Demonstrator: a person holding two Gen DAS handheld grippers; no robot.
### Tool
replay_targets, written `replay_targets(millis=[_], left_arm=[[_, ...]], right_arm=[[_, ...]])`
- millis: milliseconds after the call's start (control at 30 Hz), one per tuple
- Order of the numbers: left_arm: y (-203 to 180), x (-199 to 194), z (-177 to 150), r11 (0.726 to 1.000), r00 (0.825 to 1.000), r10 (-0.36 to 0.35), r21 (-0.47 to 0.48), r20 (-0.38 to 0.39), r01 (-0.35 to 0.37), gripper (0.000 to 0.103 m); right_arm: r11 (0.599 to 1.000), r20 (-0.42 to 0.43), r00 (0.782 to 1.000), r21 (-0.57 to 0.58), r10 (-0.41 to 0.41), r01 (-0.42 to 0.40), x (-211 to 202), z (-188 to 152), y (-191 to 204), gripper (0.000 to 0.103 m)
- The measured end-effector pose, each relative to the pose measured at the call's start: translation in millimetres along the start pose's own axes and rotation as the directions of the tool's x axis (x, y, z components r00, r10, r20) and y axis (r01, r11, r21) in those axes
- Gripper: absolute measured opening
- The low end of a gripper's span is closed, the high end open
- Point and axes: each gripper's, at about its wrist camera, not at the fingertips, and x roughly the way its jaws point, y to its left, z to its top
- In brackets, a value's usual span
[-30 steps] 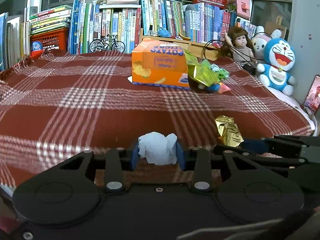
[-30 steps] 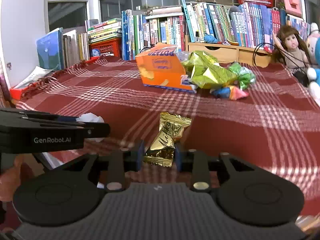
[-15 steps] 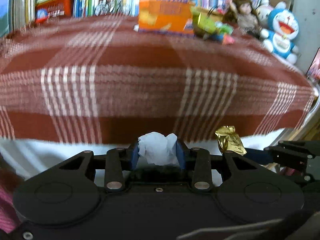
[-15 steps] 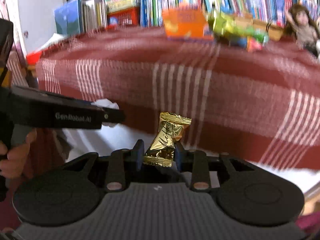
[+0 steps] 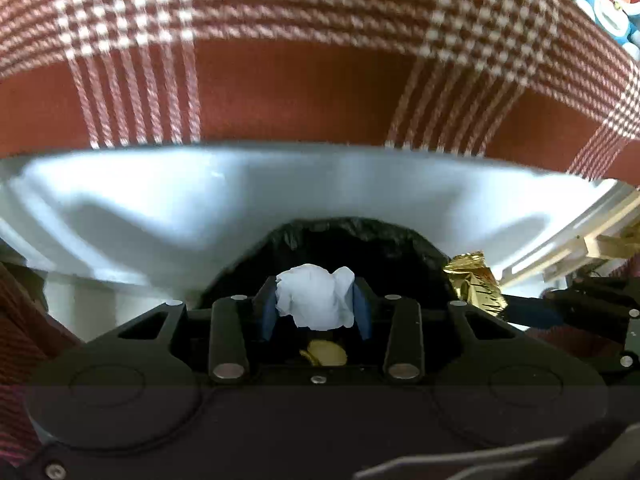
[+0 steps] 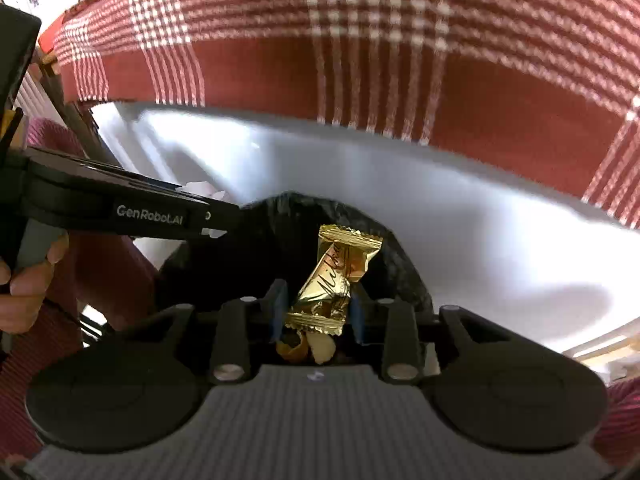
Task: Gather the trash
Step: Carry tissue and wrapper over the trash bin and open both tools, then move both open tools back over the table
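Left gripper: jaws drawn in narrow, clamped on a crumpled white tissue. The tissue bulges above and between the blue pads, off the table.

Right gripper: jaws likewise narrow, pinching a gold wrapper by its lower end. The wrapper stands up tilted to the right, with script lettering on its face (too small to read fully).

Both tools point down past the table edge. The plaid cloth, red-brown with white checks, hangs across the top of both views; a white underlayer shows below its hem.

Black bag: the dark, crinkled lining of a bin sits directly ahead of and below both grippers. Tissue and wrapper each hang over its opening, not yet let go. Some yellowish scraps show down inside, seen through the gap under the left jaws; orange and pale bits show the same way under the right jaws.

From the left view the wrapper shows at right, held by the right gripper. From the right view the left gripper reaches in from the left (printed "GenRobot.AI"), with a hand gripping its handle at the frame edge.

A blue toy is at the top right corner of the left view.
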Motion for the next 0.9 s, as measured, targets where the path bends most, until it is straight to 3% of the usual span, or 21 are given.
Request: replay_targets(millis=[67,100,167,267,633,900], left_arm=[[1,3,-1,1.0,1.0,-0.004,0.0,-0.008,0.004,0.044],[1,5,-1,1.0,1.0,-0.005,0.0,-0.011,0.005,0.047],[2,7,-1,1.0,1.0,0.0,-0.009,-0.012,0.0,0.062],[6,5,3,1.0,1.0,0.005,-0.022,0.002,-0.005,0.081],[5,-31,32,1.0,0.993,-0.002,0.0,0.116,0.002,0.09],[-1,-87,87,0.998,0.952,-0.031,0.058,0.306,0.013,0.098]], right_arm=[[1.0,-0.007,1.0,0.005,0.003,-0.003,2,-3,-1,0.048],[1.0,-0.008,1.0,0.006,0.005,-0.005,3,-3,-1,0.057],[1.0,-0.007,1.0,0.014,0.007,-0.007,4,-3,-2,0.066],[1.0,-0.003,1.0,0.023,0.006,-0.006,3,-1,-4,0.069],[0.999,0.089,0.996,0.049,0.001,-0.005,-22,23,-14,0.075],[0.999,0.249,0.968,0.033,0.0,-0.008,-71,71,-29,0.078]])
